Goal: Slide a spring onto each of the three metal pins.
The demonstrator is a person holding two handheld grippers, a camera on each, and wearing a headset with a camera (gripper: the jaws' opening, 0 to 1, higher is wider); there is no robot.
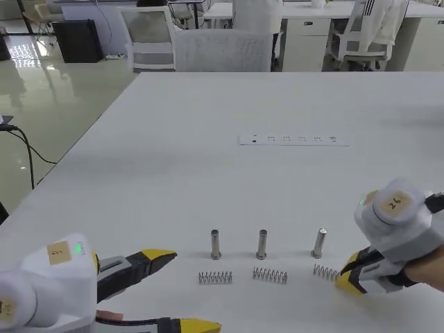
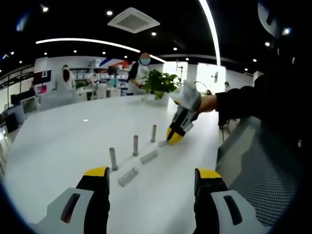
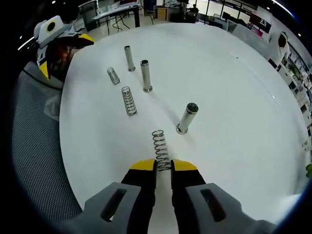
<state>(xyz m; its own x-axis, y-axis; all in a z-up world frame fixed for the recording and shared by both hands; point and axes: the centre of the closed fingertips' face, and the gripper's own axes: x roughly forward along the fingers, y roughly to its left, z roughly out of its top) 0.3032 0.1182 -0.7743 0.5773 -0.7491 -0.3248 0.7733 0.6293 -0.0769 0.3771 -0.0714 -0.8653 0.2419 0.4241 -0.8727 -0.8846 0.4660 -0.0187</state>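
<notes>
The right hand-held gripper pinches one end of a thin coiled steel spring, which looks light, bendy and likely to flick away; the left hand-held gripper gapes wide.

Right hand-held gripper pinched (left hand-held gripper agape).

Shiny metal pins and wire springs lie on a smooth, matt white table.

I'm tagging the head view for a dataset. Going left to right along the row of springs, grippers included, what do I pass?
Left gripper → left spring → middle spring → right spring → right gripper.
</notes>
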